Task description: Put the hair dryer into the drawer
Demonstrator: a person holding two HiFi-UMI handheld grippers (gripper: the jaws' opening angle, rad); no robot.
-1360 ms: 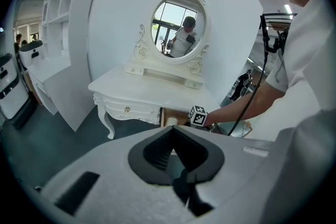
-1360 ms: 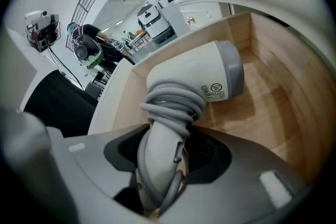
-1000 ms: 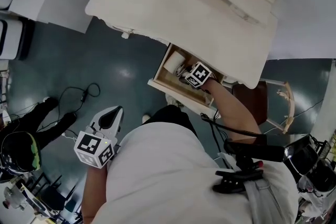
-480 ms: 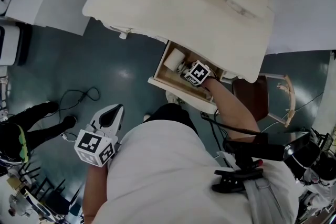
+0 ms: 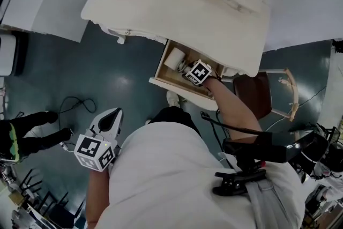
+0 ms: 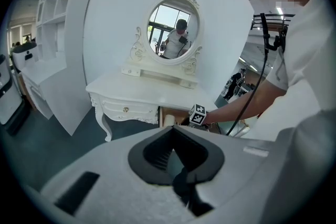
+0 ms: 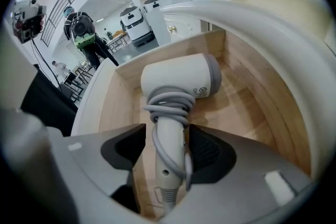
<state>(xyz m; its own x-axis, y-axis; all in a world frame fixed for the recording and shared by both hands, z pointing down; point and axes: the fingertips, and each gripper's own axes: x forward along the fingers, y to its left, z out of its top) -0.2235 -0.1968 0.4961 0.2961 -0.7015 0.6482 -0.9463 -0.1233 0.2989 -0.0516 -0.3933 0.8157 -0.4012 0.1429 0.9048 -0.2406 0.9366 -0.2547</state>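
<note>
Releasing: right gripper (image 7: 167, 136) jaws have just been opening and stand spread. The dryer (image 7: 181, 78) handle sits between them, unsqueezed. There's a clear gap on one side; the other pad is right beside the cord (image 7: 168, 102), and I can't tell if it touches.

Dryer lies on the wood floor of the drawer (image 7: 247, 113), barrel at the far end from the gripper, handle pointing back at it. Cord is looped round the top of the handle, with one strand running down along it. Drawer is pulled out from under the desk (image 5: 177, 8).

Left gripper (image 6: 172, 139) hangs well away at the person's side, jaws pressed together, nothing in them.

Placement looks done; what's left is backing out. Risks as I see them:
- The pad catches the loose strand on the way up and drags or tips the dryer.
- A skewed lift knocks the handle against the drawer side.
- Cord slips over the front edge and jams if the drawer gets pushed in.
</note>
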